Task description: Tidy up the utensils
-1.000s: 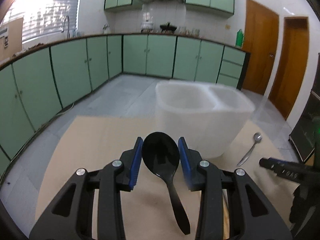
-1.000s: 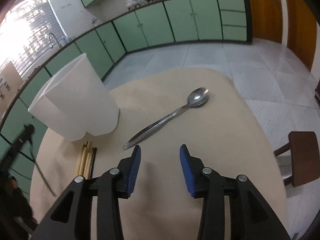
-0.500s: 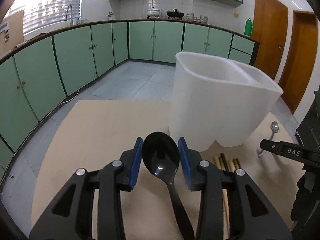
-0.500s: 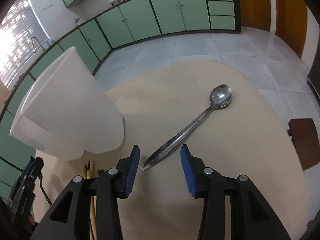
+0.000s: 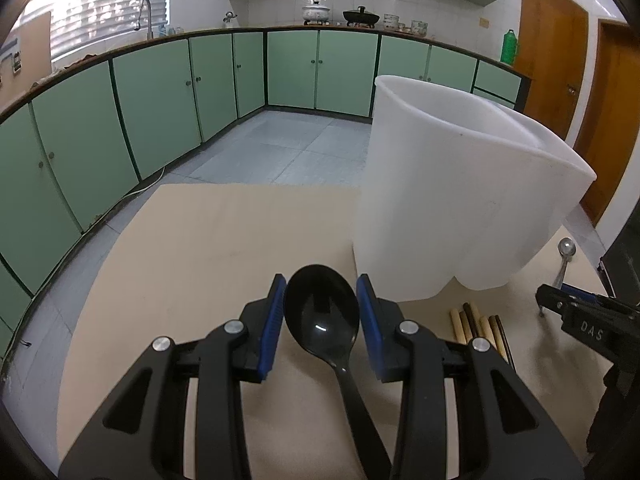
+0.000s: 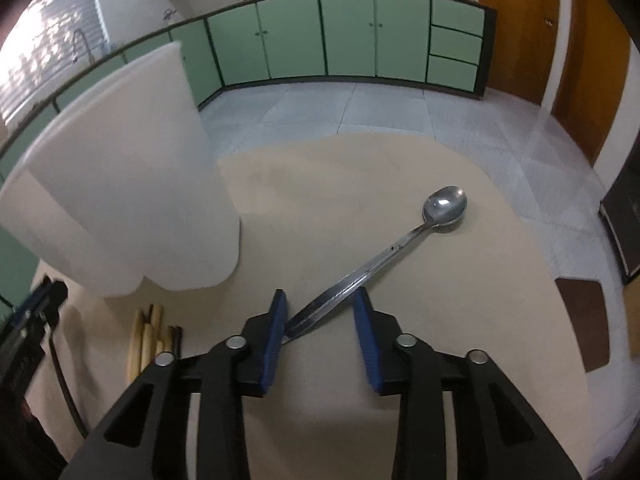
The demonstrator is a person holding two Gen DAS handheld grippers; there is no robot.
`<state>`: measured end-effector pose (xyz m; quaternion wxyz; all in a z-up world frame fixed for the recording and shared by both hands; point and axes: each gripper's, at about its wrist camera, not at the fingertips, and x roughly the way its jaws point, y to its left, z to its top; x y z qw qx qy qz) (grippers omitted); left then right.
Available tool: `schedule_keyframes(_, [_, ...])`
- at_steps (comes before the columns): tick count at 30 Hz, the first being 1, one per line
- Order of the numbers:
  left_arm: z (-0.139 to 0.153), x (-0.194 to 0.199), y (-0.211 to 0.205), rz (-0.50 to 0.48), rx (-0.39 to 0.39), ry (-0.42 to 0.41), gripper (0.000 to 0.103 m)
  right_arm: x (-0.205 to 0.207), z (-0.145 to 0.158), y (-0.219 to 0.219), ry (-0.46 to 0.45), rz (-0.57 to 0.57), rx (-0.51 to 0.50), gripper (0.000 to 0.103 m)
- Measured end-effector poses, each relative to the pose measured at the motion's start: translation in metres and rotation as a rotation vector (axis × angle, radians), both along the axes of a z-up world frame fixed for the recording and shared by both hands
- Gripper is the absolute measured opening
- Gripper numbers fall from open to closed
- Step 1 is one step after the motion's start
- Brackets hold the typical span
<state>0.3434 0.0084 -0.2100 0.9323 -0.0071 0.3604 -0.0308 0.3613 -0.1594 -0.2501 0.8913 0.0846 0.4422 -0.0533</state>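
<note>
My left gripper (image 5: 321, 307) is shut on the bowl of a black plastic spoon (image 5: 322, 318), whose handle runs back under the gripper. It is held above the table, just left of a white two-compartment utensil holder (image 5: 460, 216). My right gripper (image 6: 320, 314) is open and low over the table, with the handle end of a steel spoon (image 6: 384, 256) between its fingers; the spoon lies flat, bowl toward the far right. The holder (image 6: 120, 200) stands to its left. Several wooden chopsticks (image 5: 476, 326) lie in front of the holder, and they also show in the right wrist view (image 6: 148, 338).
The beige table (image 6: 360, 184) has a rounded far edge with tiled floor beyond. A brown stool (image 6: 584, 320) stands off the table's right side. Green cabinets line the kitchen walls. The right gripper shows in the left wrist view (image 5: 580, 316).
The left gripper with the black spoon has dropped lower and closer to the holder. The right gripper has moved forward and down, so the steel spoon's handle now lies between its open fingers.
</note>
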Motion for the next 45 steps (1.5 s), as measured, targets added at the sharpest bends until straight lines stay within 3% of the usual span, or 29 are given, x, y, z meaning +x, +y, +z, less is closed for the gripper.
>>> schedule_keyframes(11, [0.002,-0.006,-0.005,-0.010,0.003,-0.003,0.035,-0.027,-0.004,-0.005,-0.002,0.099,0.006,0.003])
schedule_keyframes(26, [0.003,-0.011,-0.007,-0.041,0.007,0.015,0.035,-0.105,-0.004,0.002,0.044,0.245,0.069,0.003])
schedule_keyframes(29, [0.002,-0.014,-0.008,-0.049,0.010,0.018,0.035,-0.111,0.000,-0.001,0.051,0.277,0.071,0.008])
schedule_keyframes(33, [-0.001,-0.016,-0.011,-0.054,0.007,0.030,0.035,-0.108,0.014,-0.002,0.007,0.265,0.087,0.036])
schedule_keyframes(39, [-0.001,-0.015,-0.014,-0.062,0.011,0.034,0.035,-0.063,0.026,-0.011,-0.008,0.211,0.140,0.037])
schedule_keyframes(45, [-0.001,-0.015,-0.015,-0.062,0.018,0.027,0.035,-0.029,0.023,-0.003,0.037,0.200,0.106,0.037])
